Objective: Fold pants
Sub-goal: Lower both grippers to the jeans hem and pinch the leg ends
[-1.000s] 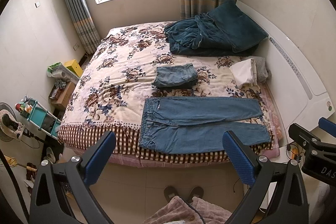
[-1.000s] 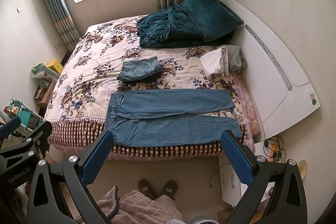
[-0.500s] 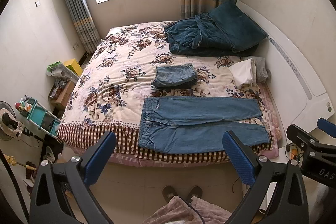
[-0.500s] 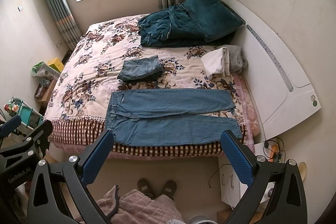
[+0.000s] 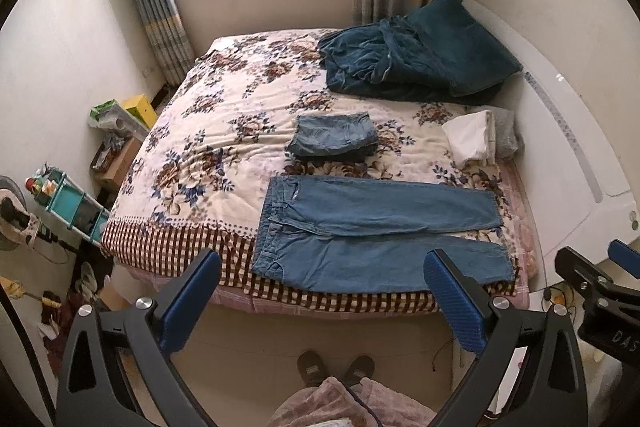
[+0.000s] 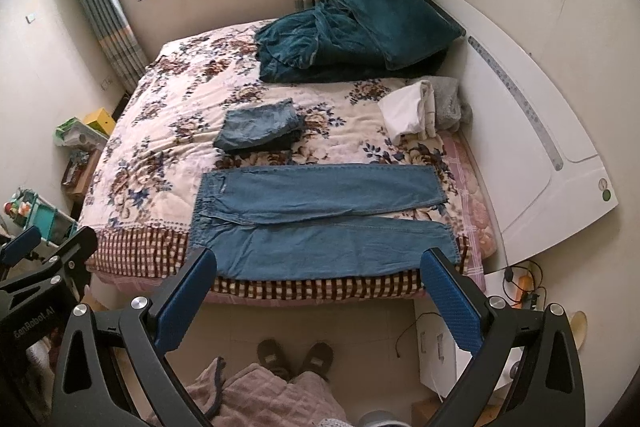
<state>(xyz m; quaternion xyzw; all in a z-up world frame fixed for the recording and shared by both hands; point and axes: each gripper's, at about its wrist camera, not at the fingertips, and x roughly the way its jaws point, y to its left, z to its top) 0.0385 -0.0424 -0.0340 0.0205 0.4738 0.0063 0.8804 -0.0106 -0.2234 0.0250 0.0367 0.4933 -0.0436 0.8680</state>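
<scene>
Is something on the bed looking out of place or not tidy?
Only the dark teal blanket, left crumpled in a heap near the headboard. The flat blue denim jeans lie neatly spread, and the small folded denim pile sits square.

- Bare floor (image 5: 256, 359) between the slippers (image 5: 336, 367) and the bed (image 5: 188, 239): room to reach in.
- Jeans (image 5: 380, 227) flat at the near bed edge, nothing on top.
- Folded jeans (image 5: 332, 137) just behind; white cloth (image 5: 470, 137) near the leg ends.
- Big teal blanket (image 5: 416, 59) far back.
</scene>
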